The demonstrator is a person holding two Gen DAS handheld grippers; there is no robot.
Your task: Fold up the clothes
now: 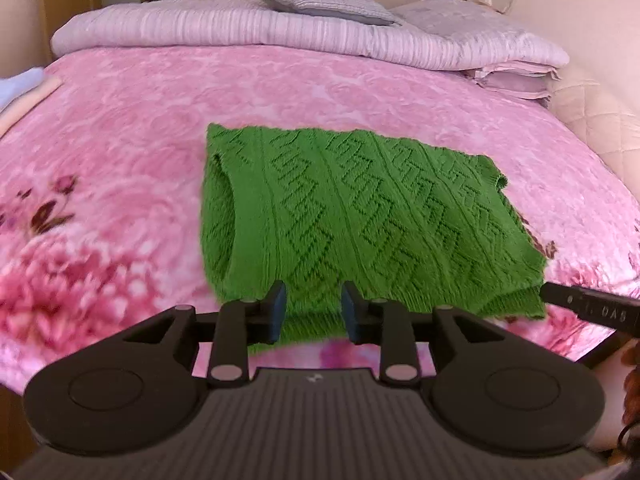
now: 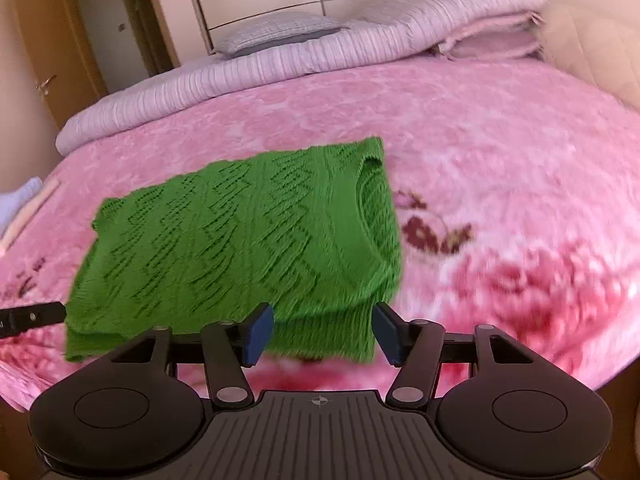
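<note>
A green knitted sweater (image 1: 352, 216) lies folded into a rectangle on the pink floral blanket (image 1: 120, 128). Its neck opening faces left in the left wrist view and right in the right wrist view (image 2: 248, 240). My left gripper (image 1: 314, 312) is open and empty at the sweater's near edge, fingers just above the fabric. My right gripper (image 2: 324, 332) is open and empty at the near edge too. Each gripper's tip shows at the side of the other's view: the right one (image 1: 588, 306) and the left one (image 2: 28, 318).
A folded lilac quilt (image 1: 248, 28) and grey pillows (image 1: 324, 2) lie across the head of the bed. Folded pale cloth (image 1: 20, 88) sits at the bed's left edge. Wardrobe doors (image 2: 48, 40) stand behind. The bed's padded side (image 1: 592, 116) rises at right.
</note>
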